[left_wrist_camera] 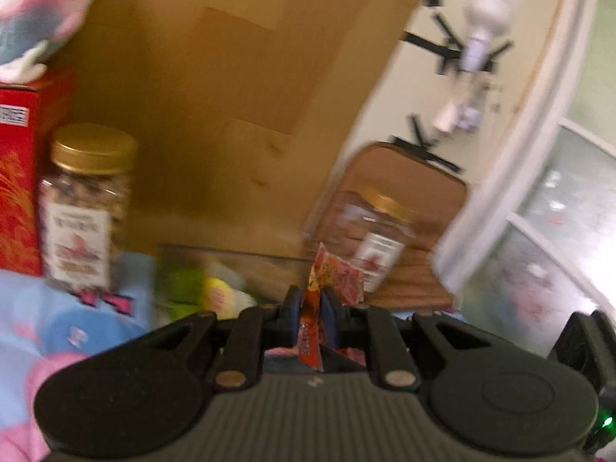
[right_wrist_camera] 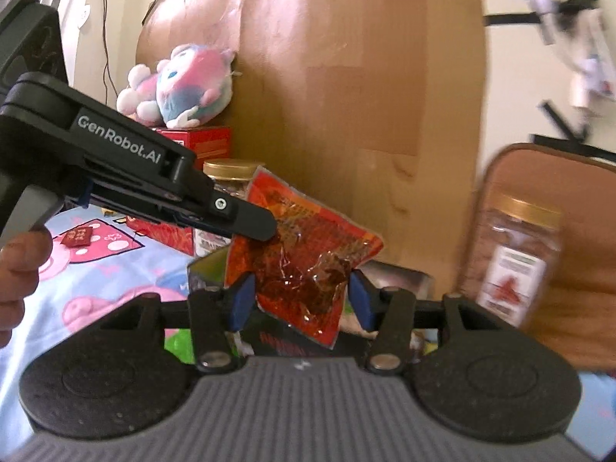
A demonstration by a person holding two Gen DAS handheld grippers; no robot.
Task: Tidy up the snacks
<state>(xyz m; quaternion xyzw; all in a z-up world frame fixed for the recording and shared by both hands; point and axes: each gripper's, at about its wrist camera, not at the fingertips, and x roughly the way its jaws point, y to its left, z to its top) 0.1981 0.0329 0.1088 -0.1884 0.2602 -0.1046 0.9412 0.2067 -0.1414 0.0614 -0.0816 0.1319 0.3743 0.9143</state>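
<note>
Closest to the right wrist camera, the right gripper [right_wrist_camera: 302, 294] has its blue pads [right_wrist_camera: 241, 300] spread apart on either side of a red snack packet [right_wrist_camera: 304, 254]; whether they actually touch it I cannot tell, but they have not closed on it. From the left, the left gripper [right_wrist_camera: 250, 223] reaches in and pinches the packet's upper left corner, so the packet hangs in the air between the two tools. In the left wrist view that same gripper [left_wrist_camera: 312, 310] is closed tight on the packet [left_wrist_camera: 327, 277], whose crinkled edge sticks up past the pads. A hand [right_wrist_camera: 21, 269] shows at the far left edge. Behind the packet stands a jar [right_wrist_camera: 227, 184] with a gold lid, next to a red box [right_wrist_camera: 200, 142] that carries a pink and blue plush [right_wrist_camera: 184, 88] on top. A second gold-lidded jar [right_wrist_camera: 516, 258] stands to the right, in front of a brown cushion [right_wrist_camera: 558, 177]. A big cardboard sheet [right_wrist_camera: 346, 77] fills the far side. Below lies a blue cartoon cloth [right_wrist_camera: 107, 269], and on it, far left, sits a small red packet [right_wrist_camera: 79, 236]. Blurred green and yellow wrappers [left_wrist_camera: 200, 288] lie near the left gripper.
</note>
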